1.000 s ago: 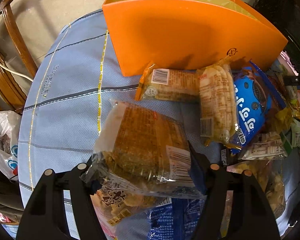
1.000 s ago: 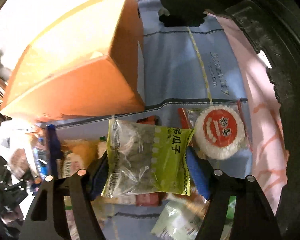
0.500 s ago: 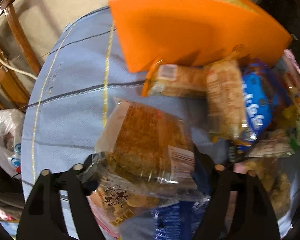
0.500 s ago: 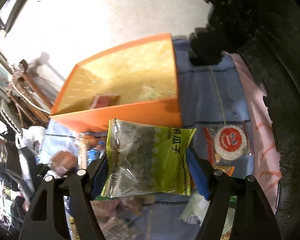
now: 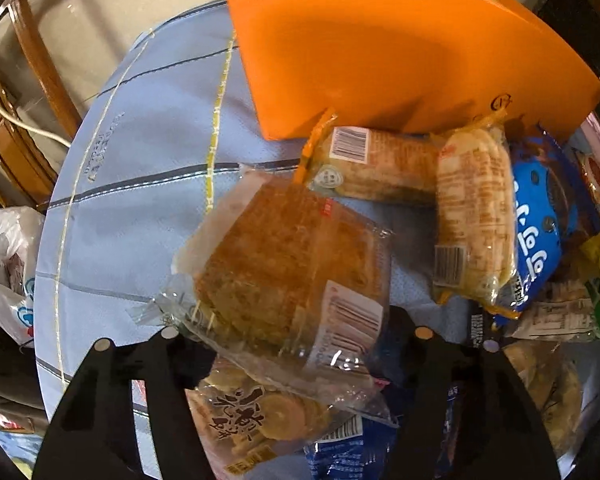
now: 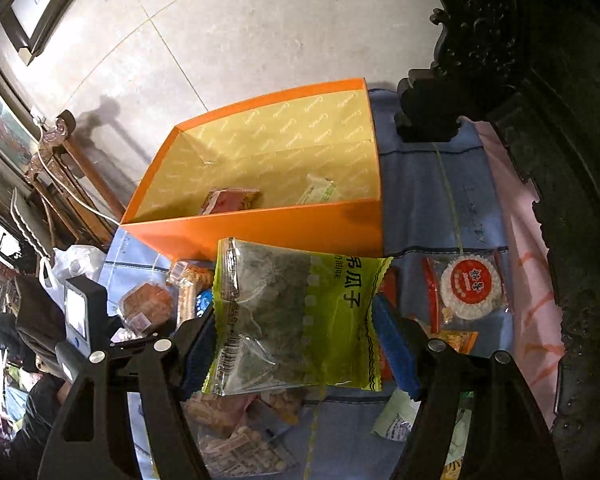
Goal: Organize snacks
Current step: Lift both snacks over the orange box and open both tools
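**Both grippers loaded, near the orange box**

Left gripper [image 5: 296,344]: jaws have just been closing, now clamped on a clear-wrapped brown cake [image 5: 284,264], held in front of the orange box [image 5: 380,52] near its left corner. Right of the cake, two pale biscuit packs [image 5: 472,220] lie against the box's front wall, a blue cookie pack [image 5: 540,232] just beside them.

Right gripper [image 6: 296,344]: jaws clamped on a yellow-green seed packet [image 6: 300,312], held in front of the box's near wall. Inside the box: a red packet [image 6: 230,200], a pale green one [image 6: 318,190]. Right of the box on the blue cloth [image 6: 416,200]-covered counter: round white-and-red snack [image 6: 472,290].
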`<move>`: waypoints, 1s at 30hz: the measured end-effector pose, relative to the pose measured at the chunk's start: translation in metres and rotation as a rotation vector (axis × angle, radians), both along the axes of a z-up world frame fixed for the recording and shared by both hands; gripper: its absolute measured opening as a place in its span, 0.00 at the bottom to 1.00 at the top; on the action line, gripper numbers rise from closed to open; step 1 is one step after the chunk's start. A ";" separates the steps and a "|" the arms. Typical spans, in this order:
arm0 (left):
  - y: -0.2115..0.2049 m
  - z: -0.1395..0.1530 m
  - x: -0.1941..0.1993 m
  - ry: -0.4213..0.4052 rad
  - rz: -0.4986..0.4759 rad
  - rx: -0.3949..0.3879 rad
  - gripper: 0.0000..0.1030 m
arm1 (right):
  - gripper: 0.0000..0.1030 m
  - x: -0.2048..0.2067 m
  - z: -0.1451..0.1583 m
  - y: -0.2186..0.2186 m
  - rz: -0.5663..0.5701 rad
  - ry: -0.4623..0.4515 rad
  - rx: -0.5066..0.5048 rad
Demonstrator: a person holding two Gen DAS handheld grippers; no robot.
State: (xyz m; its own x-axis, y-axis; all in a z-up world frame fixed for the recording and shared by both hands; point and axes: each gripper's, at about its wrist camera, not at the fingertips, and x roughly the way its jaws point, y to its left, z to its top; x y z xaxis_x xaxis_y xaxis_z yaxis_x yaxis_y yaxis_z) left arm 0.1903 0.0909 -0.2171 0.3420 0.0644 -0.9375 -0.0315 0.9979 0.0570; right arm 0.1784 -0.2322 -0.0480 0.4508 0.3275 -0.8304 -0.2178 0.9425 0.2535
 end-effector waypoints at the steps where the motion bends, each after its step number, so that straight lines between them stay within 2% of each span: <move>1: 0.001 0.001 -0.001 -0.006 0.005 -0.007 0.58 | 0.71 -0.001 0.001 0.000 -0.001 -0.003 -0.004; 5: 0.009 0.009 -0.011 -0.029 0.011 -0.012 0.56 | 0.71 -0.004 0.008 0.004 0.008 -0.027 -0.007; 10: 0.003 0.034 -0.022 -0.091 0.025 -0.018 0.55 | 0.71 -0.004 0.021 0.013 0.025 -0.061 0.012; 12: 0.001 0.058 -0.021 -0.119 0.037 -0.095 0.54 | 0.71 -0.001 0.031 0.019 0.042 -0.075 0.017; 16: -0.007 0.119 -0.012 -0.233 -0.020 -0.088 0.55 | 0.71 0.015 0.062 0.028 0.067 -0.135 0.056; 19: -0.014 0.162 0.016 -0.261 -0.065 -0.119 0.55 | 0.72 0.042 0.080 0.040 0.084 -0.166 0.035; 21: -0.016 0.181 0.048 -0.287 -0.090 -0.048 0.55 | 0.72 0.067 0.085 0.048 0.095 -0.160 0.018; 25: -0.020 0.193 0.096 -0.280 -0.108 0.004 0.55 | 0.72 0.112 0.078 0.058 0.088 -0.115 0.003; 27: -0.025 0.192 0.104 -0.281 -0.114 0.013 0.55 | 0.73 0.128 0.071 0.061 0.084 -0.099 -0.014; 28: -0.027 0.189 0.112 -0.271 -0.123 0.014 0.59 | 0.82 0.135 0.066 0.063 0.084 -0.087 -0.028; 29: -0.028 0.183 0.118 -0.252 -0.133 0.018 0.74 | 0.94 0.141 0.060 0.066 0.075 -0.068 -0.066; 30: -0.031 0.179 0.122 -0.244 -0.134 0.037 0.88 | 0.97 0.140 0.057 0.067 0.060 -0.071 -0.095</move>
